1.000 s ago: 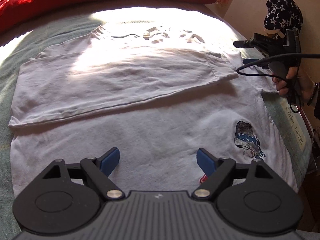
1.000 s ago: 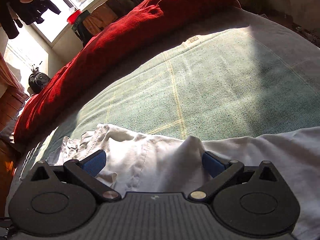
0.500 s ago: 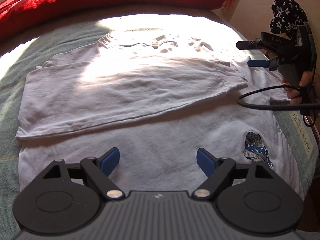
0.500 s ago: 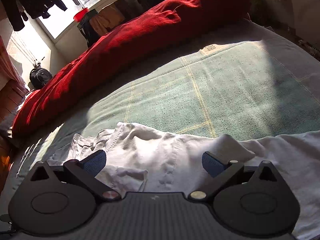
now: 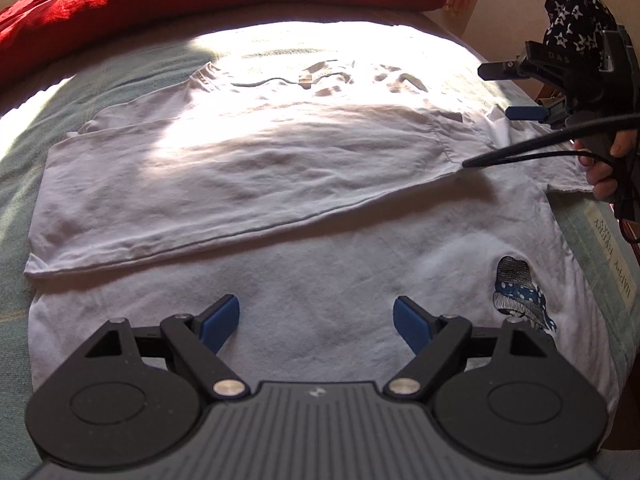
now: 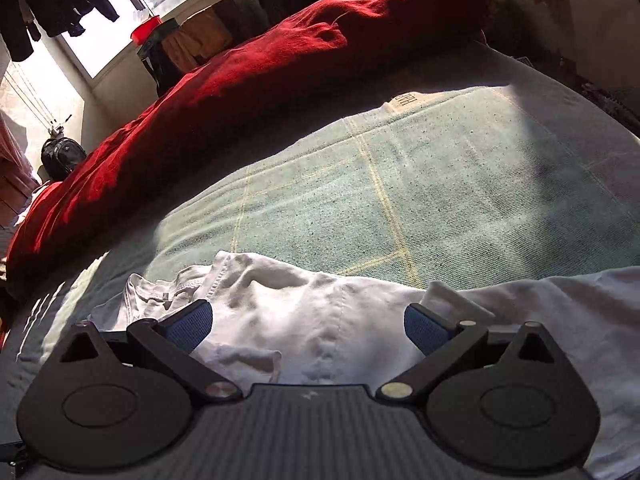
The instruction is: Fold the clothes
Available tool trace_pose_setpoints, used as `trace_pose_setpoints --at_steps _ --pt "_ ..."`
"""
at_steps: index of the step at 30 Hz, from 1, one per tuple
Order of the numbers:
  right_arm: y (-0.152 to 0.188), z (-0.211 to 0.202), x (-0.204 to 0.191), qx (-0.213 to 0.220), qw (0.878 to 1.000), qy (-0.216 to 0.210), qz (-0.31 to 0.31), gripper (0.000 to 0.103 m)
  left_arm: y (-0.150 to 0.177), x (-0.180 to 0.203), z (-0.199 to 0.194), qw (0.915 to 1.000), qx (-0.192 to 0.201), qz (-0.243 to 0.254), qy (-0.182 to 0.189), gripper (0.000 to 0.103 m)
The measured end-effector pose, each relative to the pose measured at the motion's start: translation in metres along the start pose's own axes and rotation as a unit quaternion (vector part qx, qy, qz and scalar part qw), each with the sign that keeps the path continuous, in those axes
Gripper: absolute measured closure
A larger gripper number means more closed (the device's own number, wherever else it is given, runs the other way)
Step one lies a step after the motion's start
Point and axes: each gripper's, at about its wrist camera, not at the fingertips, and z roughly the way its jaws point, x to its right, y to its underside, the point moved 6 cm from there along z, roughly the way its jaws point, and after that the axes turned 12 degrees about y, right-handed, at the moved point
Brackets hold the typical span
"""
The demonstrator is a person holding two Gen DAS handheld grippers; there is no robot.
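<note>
White cotton T-shirt [image 5: 320,280] lies on the green bedspread [image 6: 440,200] with its far half folded over, and the right gripper [image 6: 308,324] has just lifted clear, spread empty like the left gripper [image 5: 316,320], leaving that fold laid

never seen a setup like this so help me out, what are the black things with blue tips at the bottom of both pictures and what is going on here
Those are hand-held grippers, one in each of a person's hands, each with a camera looking along its two blue-tipped fingers. One picture is from the left gripper, the other from the right gripper; the right one also shows at the edge of the left view, with the person's hand on its handle. A white T-shirt lies partly folded on a green blanket on a bed, with a red duvet behind. Both grippers are open over the shirt, holding nothing.
</note>
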Motion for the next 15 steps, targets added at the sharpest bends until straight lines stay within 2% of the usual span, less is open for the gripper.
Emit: trace_pose_setpoints --at_steps 2,5,7,8,11,15 --pt "0.006 0.016 0.003 -0.014 1.000 0.007 -0.005 0.000 0.000 -0.001 0.003 1.0000 -0.001 0.004 0.000 0.018" --pt "0.001 0.042 0.009 -0.003 0.999 0.028 -0.019 0.000 -0.003 -0.001 0.004 0.9999 -0.002 0.012 0.000 0.018" --pt "-0.010 0.042 0.010 0.004 0.999 0.032 -0.008 0.000 -0.005 -0.002 0.003 0.9999 -0.003 0.013 0.001 0.018" --pt "-0.016 0.037 0.009 0.007 1.000 0.027 0.002 0.000 -0.005 -0.002 0.004 0.9999 -0.003 0.012 0.002 0.018" --pt "-0.022 0.019 0.000 0.004 0.999 -0.022 0.023 0.000 -0.005 -0.003 0.005 1.0000 -0.002 0.007 0.003 0.018" --pt "-0.011 0.019 -0.031 -0.023 0.997 -0.068 -0.019 0.000 -0.005 -0.003 0.005 1.0000 0.007 0.002 0.003 0.017"
